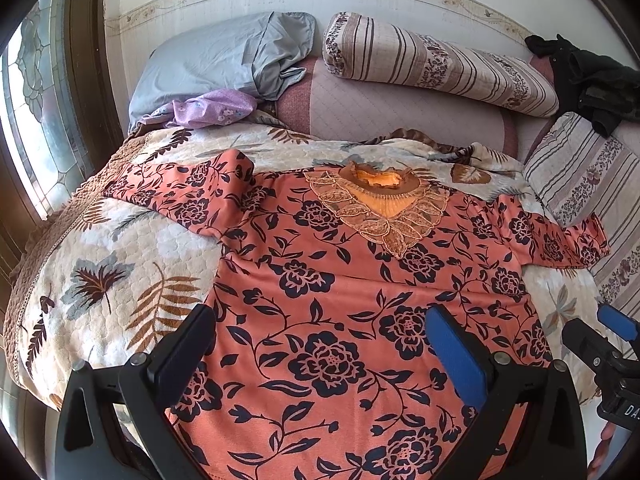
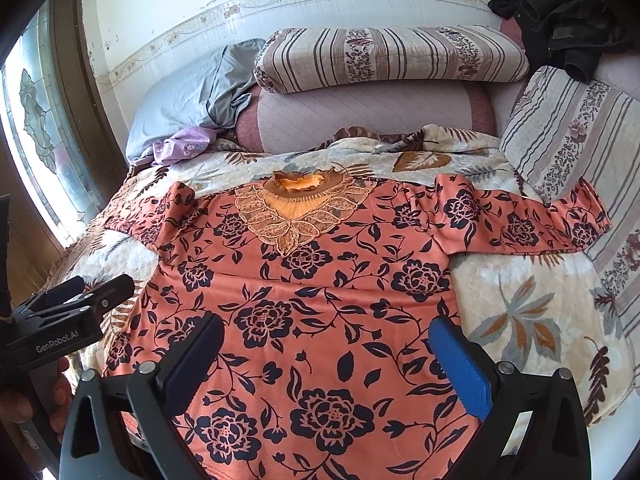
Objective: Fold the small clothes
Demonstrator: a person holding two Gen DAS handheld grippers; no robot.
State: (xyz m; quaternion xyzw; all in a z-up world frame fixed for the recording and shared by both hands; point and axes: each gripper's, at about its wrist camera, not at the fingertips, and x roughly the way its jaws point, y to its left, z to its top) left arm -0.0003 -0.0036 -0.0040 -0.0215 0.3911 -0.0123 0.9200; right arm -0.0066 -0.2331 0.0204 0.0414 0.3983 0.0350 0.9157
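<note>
An orange long-sleeved top (image 1: 328, 280) (image 2: 320, 288) with dark flowers and a lace collar lies flat, front up, on a leaf-patterned quilt (image 1: 112, 264) (image 2: 520, 280). Both sleeves are spread out sideways. My left gripper (image 1: 320, 336) hovers open over the top's lower half, nothing between its fingers. My right gripper (image 2: 326, 344) is also open above the lower half. In the left wrist view the right gripper (image 1: 592, 336) shows at the right edge. In the right wrist view the left gripper (image 2: 92, 288) shows at the left edge, held by a hand (image 2: 24, 404).
At the head of the bed lie a grey pillow (image 1: 224, 60), a purple cloth (image 1: 212, 110), a striped floral bolster (image 1: 432, 60) and dark clothes (image 1: 588, 76). A striped cushion (image 2: 568, 132) rests at the right. A stained-glass window (image 1: 36, 120) is on the left wall.
</note>
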